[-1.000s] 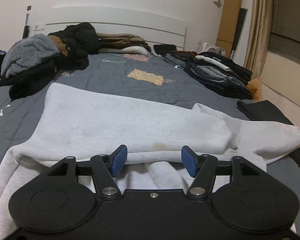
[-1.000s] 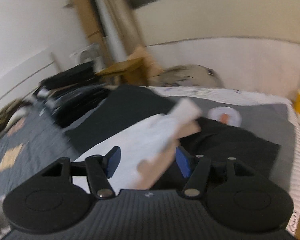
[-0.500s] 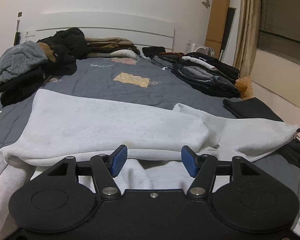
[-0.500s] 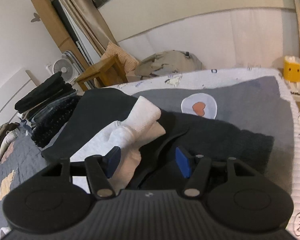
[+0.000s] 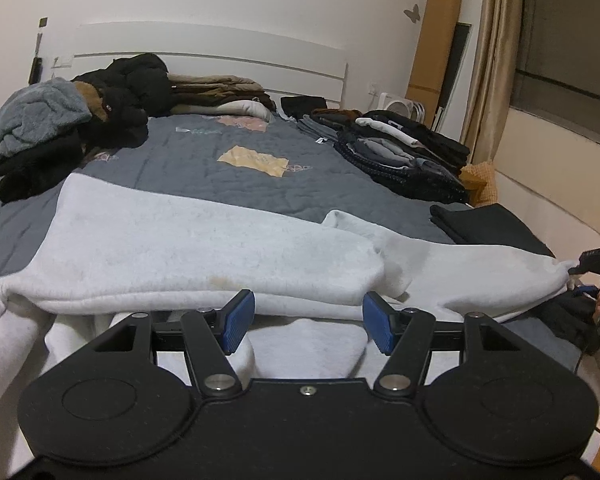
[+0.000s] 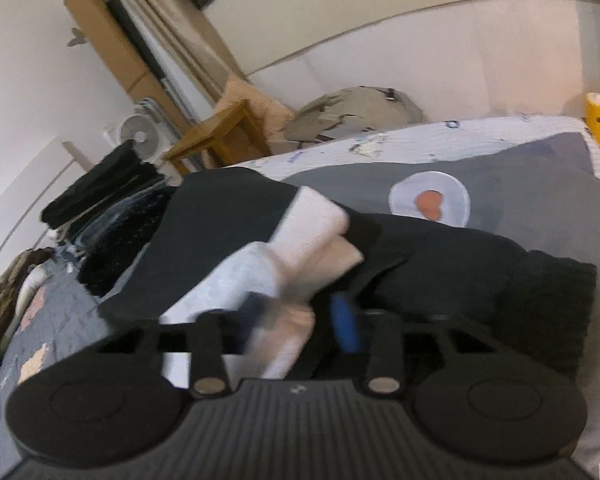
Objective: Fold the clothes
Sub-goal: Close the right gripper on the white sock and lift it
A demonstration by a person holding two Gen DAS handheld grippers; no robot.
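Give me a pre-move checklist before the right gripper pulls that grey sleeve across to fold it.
1. Left gripper open, holding nothing: ok.
2. Right gripper closed on the sleeve cuff: cannot tell, the view is blurred.
3. Grey sweatshirt body lying flat on the bed: ok.
4. Sleeve free of the black garment under it: cannot tell.
5. Folded stack clear of the fold area: ok.
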